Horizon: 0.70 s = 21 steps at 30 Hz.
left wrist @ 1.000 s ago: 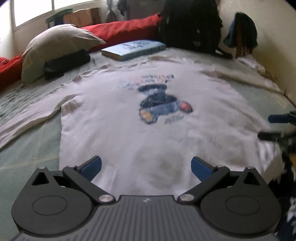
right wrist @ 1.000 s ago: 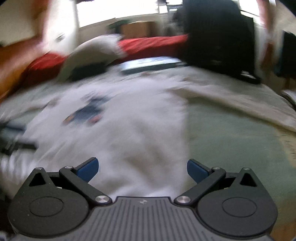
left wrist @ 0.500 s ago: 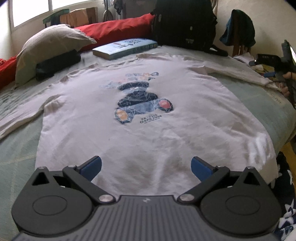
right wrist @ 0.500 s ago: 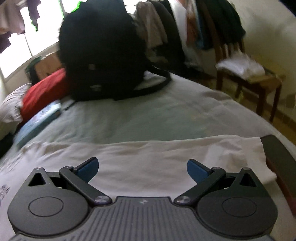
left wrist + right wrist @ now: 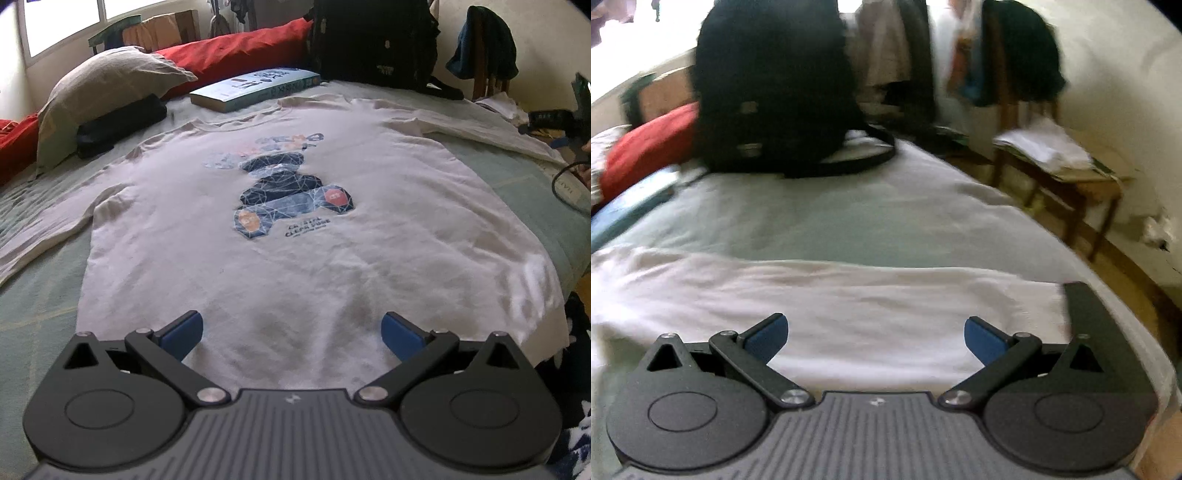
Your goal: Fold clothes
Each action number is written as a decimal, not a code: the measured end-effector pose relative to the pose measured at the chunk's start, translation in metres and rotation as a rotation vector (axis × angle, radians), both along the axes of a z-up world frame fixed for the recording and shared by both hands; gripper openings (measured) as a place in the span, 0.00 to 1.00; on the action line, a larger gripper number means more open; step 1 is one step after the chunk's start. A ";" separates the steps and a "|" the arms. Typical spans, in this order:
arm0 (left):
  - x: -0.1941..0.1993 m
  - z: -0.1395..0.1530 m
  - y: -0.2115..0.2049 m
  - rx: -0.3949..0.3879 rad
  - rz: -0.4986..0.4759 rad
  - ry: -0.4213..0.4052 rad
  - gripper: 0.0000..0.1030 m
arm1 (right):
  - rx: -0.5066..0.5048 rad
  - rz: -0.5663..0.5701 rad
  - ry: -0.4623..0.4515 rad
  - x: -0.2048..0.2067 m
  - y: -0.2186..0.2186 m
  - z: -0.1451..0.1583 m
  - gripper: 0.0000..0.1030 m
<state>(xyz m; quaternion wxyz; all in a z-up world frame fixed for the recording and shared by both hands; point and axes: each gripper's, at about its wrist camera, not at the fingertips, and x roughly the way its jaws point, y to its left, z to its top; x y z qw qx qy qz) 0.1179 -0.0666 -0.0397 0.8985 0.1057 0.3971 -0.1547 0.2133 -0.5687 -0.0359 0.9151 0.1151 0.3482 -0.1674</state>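
Note:
A white long-sleeved shirt (image 5: 280, 236) with a dark bear print lies flat, front up, on a pale green bed (image 5: 33, 302). My left gripper (image 5: 291, 328) hovers open over the shirt's bottom hem, nothing between its blue pads. In the right wrist view the shirt's right sleeve (image 5: 827, 299) stretches across the bed. My right gripper (image 5: 875, 336) is open just above that sleeve, near its cuff end. The right gripper (image 5: 554, 127) also shows at the far right edge of the left wrist view.
At the head of the bed sit a grey pillow (image 5: 107, 92), a book (image 5: 255, 88), red cushions (image 5: 236, 55) and a black backpack (image 5: 775, 103). A dark flat object (image 5: 1097, 332) lies by the sleeve's cuff. A wooden chair (image 5: 1056, 173) with clothes stands beside the bed.
The right gripper swung from over the shirt's body to the right sleeve and has edged closer to it. The left gripper held almost still over the hem.

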 end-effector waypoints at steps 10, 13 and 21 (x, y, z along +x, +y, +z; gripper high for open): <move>-0.005 -0.005 0.022 -0.001 0.037 0.018 0.99 | 0.061 0.438 0.028 -0.043 0.183 0.036 1.00; -0.005 -0.011 0.030 -0.041 0.040 0.031 0.99 | 0.091 0.510 0.065 -0.059 0.235 0.033 1.00; -0.010 -0.016 0.034 -0.055 0.018 0.006 0.99 | 0.048 0.491 0.207 -0.079 0.315 -0.009 1.00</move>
